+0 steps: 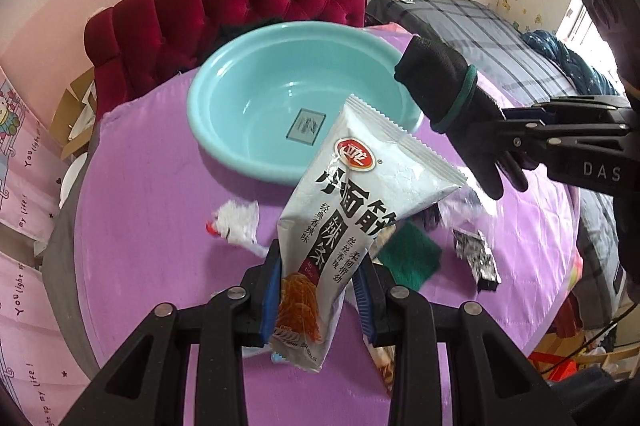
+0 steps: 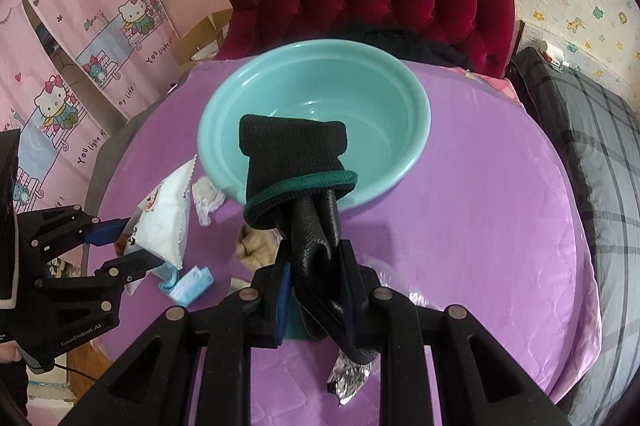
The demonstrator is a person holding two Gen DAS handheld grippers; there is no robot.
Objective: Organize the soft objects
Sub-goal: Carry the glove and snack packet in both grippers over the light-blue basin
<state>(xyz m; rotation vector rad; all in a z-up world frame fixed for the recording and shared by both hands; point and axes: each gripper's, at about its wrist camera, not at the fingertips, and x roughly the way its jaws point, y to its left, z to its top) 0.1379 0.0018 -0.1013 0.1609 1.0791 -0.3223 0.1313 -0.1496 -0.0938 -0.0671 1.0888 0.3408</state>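
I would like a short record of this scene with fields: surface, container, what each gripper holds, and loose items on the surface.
surface: purple quilted cover
container: teal basin, nothing visible inside except a label on its bottom
left gripper: shut on snack packet, lifted off the surface
right gripper: shut on black glove, cuff towards the basin
loose items: white cloth, green cloth, foil wrapper, blue face mask

"DAS" on right gripper (image 1: 516, 130), "GenRobot.AI" on left gripper (image 2: 134, 246)
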